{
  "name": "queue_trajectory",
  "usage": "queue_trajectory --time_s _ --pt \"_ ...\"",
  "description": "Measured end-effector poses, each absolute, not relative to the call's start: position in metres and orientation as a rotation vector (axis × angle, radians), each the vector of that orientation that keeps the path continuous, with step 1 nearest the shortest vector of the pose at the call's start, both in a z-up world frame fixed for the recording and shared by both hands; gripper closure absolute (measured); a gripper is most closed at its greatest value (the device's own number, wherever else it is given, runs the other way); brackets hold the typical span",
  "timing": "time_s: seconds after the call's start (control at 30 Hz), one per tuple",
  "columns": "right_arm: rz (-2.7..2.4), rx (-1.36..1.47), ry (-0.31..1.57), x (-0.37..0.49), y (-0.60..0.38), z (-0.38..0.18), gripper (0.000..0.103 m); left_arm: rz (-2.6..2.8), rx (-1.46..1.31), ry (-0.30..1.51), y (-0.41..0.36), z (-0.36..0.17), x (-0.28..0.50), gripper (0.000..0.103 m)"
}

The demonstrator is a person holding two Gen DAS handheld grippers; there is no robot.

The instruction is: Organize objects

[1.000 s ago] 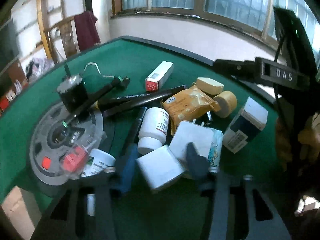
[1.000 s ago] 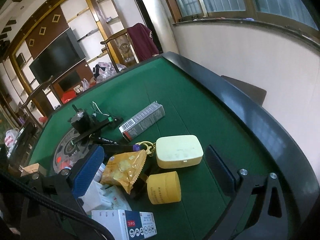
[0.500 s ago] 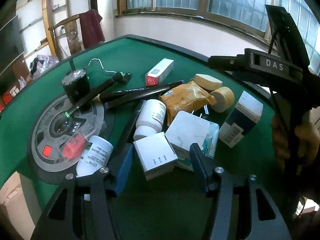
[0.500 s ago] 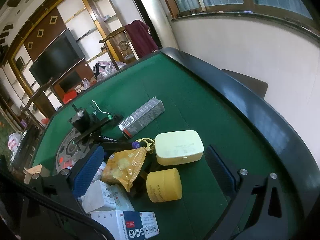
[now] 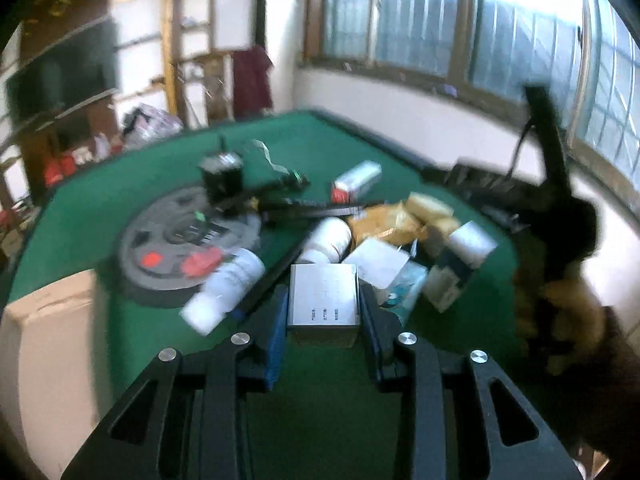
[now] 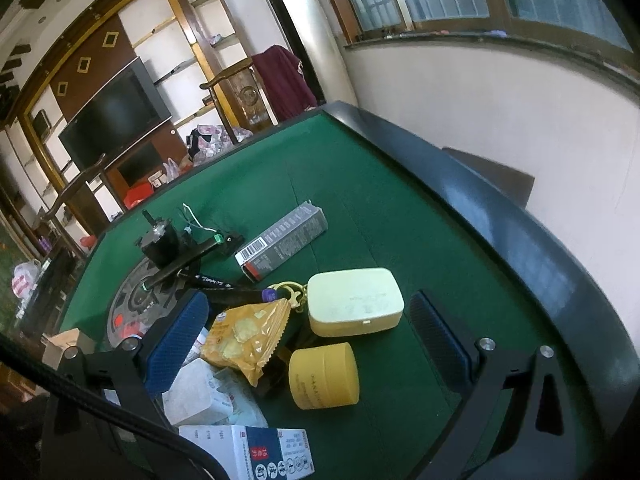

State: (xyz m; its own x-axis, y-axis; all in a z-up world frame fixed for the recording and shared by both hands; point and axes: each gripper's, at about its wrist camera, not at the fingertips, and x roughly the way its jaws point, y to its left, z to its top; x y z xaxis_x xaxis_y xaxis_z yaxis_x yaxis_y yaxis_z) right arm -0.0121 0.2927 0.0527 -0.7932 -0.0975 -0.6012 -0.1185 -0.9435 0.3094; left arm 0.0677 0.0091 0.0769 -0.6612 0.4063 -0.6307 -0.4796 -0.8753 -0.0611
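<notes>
The left gripper (image 5: 323, 316) has just closed its jaws on a small white box (image 5: 323, 295), held above the green table (image 5: 100, 216) near its front edge. The right gripper (image 6: 312, 336) hangs wide open, empty, over a yellow jar (image 6: 324, 374) and cream case (image 6: 354, 300). Further back lies the grey disc (image 5: 180, 248).
</notes>
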Motion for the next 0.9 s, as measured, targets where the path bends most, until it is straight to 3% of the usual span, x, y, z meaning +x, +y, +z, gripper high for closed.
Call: queue_trajectory --time_s 0.3,0.53,0.57,0.6,0.63,0.67,0.9 --pt "3.059 -1.118 0.465 0.021 0.274 0.062 0.002 2.609 -0.81 -0.044 -0.065 0.109 0.129 0.074" --pt "3.023 -1.193 0.043 0.046 0.227 0.052 0.004 2.648 -0.795 -0.118 -0.099 0.105 0.143 0.074" --pt "2.992 -1.199 0.01 0.044 0.223 0.048 0.009 2.652 -0.797 -0.123 -0.101 0.104 0.144 0.074" --pt "2.968 -1.219 -0.011 0.041 0.22 0.043 0.029 2.655 -0.798 -0.129 -0.104 0.103 0.145 0.074" --pt "2.949 -1.247 -0.015 0.038 0.22 0.038 0.06 2.663 -0.797 -0.134 -0.108 0.103 0.147 0.074" --pt "2.929 -1.284 0.001 0.033 0.223 0.033 0.072 2.679 -0.792 -0.146 -0.114 0.104 0.148 0.074" --pt "3.007 -1.233 0.341 0.051 0.245 0.054 0.071 2.736 -0.799 -0.236 -0.162 0.107 0.151 0.074"
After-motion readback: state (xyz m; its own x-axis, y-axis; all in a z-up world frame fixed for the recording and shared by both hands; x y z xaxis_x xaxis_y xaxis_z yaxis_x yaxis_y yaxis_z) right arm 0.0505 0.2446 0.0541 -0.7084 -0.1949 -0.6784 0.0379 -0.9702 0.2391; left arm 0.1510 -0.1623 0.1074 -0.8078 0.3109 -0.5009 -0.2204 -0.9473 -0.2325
